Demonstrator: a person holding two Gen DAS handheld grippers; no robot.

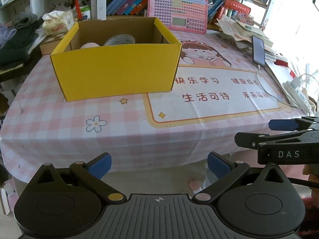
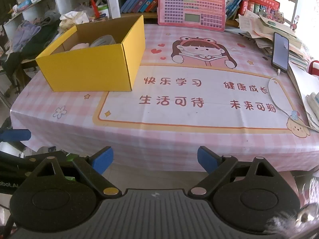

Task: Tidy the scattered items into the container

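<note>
A yellow cardboard box (image 1: 115,69) stands open on the pink checked tablecloth (image 1: 59,123); it also shows in the right wrist view (image 2: 89,67). Inside it lie a roll of tape (image 1: 119,39) and a pale pink soft item (image 1: 89,45), both partly hidden by the front wall. My left gripper (image 1: 159,164) is open and empty, held off the table's near edge. My right gripper (image 2: 155,158) is open and empty too, in front of the table edge. The right gripper also shows side-on in the left wrist view (image 1: 279,133).
A pink keyboard toy (image 2: 191,8) leans against the bookshelf at the back. A phone (image 2: 280,51) on a white cable leans on a paper pile (image 2: 265,29) at the right. A power strip (image 1: 297,93) lies at the right edge. Clothes (image 1: 18,39) are heaped left of the box.
</note>
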